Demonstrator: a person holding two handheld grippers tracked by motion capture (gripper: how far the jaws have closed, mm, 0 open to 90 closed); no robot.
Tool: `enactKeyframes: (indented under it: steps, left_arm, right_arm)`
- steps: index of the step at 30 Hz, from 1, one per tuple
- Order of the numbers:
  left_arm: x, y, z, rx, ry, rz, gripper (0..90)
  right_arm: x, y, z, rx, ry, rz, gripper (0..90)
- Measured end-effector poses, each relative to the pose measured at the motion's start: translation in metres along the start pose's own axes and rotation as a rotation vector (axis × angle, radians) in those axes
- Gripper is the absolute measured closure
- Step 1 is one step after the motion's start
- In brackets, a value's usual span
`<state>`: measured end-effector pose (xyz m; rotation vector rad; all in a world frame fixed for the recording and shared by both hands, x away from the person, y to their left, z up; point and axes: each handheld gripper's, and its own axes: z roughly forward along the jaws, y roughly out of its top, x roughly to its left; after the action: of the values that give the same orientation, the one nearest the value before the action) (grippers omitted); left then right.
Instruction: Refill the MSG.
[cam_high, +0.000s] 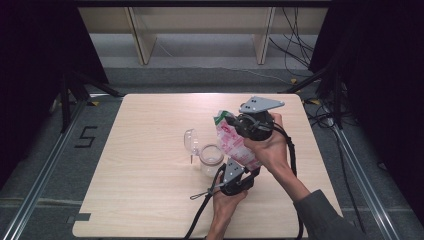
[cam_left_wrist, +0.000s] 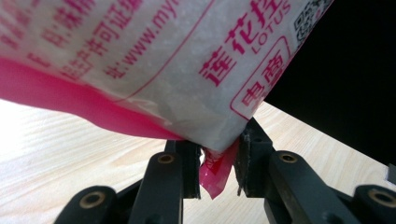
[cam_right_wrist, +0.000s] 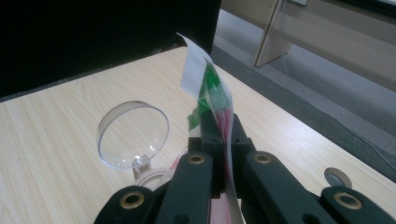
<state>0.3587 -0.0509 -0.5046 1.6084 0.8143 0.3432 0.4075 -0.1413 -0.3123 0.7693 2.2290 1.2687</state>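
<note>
Held between both grippers right of centre in the high view: a pink-and-white printed bag (cam_high: 234, 142), slanting from its green-tipped upper end down toward the lower middle of the frame, lifted off the table (cam_high: 150, 200); right gripper (cam_high: 248, 125) clamped tight on the thin upper edge, jaws pressed flat together on the film in the right gripper view, green and white corner of the bag (cam_right_wrist: 210, 88) sticking up past them; left gripper (cam_high: 236, 175) at the bottom end, jaws narrowed onto the pink lower corner (cam_left_wrist: 215, 175) in the left gripper view, printed face of the bag looming over the upper half of that frame. Just left of the bag in the high view, a clear glass jar (cam_high: 211, 157) with its hinged lid (cam_high: 191, 141) flipped open and standing up beside the mouth; same round clear lid (cam_right_wrist: 133, 135) at the left of the right gripper view, close under the bag. Round disc (cam_right_wrist: 337, 177) at lower right of that view. Behind the table, wooden frame legs (cam_high: 142, 40), cables (cam_high: 300, 45) on the floor at upper right, a number marking (cam_high: 86, 136) on the floor at the left.
</note>
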Motion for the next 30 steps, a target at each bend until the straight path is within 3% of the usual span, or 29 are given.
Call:
enactKeyframes:
  steps: [8, 10, 12, 13, 21, 25, 27, 30]
  left_arm:
    - [0.007, -0.004, 0.000, -0.005, -0.005, -0.030, 73.1]
    - [0.009, -0.004, -0.001, -0.001, -0.004, -0.031, 73.1]
    - [0.011, -0.005, -0.001, 0.018, -0.008, -0.005, 73.1]
    - [0.010, -0.005, 0.000, -0.001, -0.011, -0.029, 73.1]
    - [0.011, -0.007, 0.002, 0.009, -0.019, -0.011, 73.3]
    - [0.014, -0.008, 0.003, -0.011, -0.031, -0.015, 73.3]
    - [0.014, -0.008, 0.003, -0.008, -0.036, -0.026, 73.3]
    - [0.014, -0.007, 0.004, -0.017, -0.044, -0.018, 73.5]
  right_arm:
    - [0.006, 0.000, 0.015, 0.024, 0.003, 0.015, 90.0]
    - [0.006, 0.001, 0.019, 0.016, 0.002, 0.002, 90.0]
    - [0.008, 0.001, 0.022, 0.030, -0.002, 0.009, 90.0]
    - [0.008, 0.001, 0.022, 0.030, -0.002, 0.009, 90.0]
    - [0.012, -0.001, 0.030, 0.044, 0.003, -0.002, 90.0]
    - [0.012, 0.000, 0.033, 0.042, 0.002, -0.007, 90.0]
    - [0.013, 0.000, 0.035, 0.052, -0.001, 0.015, 90.0]
    - [0.013, 0.001, 0.040, 0.059, 0.005, -0.013, 90.0]
